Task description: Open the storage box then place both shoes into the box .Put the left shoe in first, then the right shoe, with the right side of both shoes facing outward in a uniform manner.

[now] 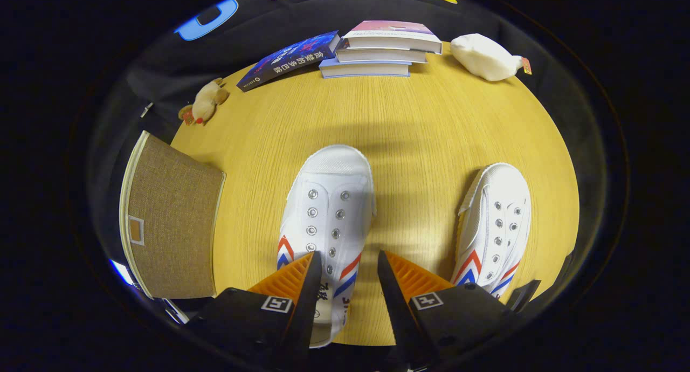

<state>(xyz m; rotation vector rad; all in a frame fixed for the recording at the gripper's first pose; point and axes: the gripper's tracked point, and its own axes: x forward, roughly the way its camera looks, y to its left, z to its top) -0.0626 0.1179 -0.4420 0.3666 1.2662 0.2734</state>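
Tool [345,264] fingers standing apart, straddling the heel of the nearer white canvas lace-less shoe [328,221] on the yellow wood-grain surface [420,129]. Brown fabric storage box [170,226] lying just beside it (lid apparently closed); second white shoe [493,229] waiting opposite. Advise lowering squarely before closing.

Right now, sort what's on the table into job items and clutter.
Job: storage box; left shoe, under the open tongs; right shoe.
Clutter: stacked books; dark book; plush toy; white pouch.
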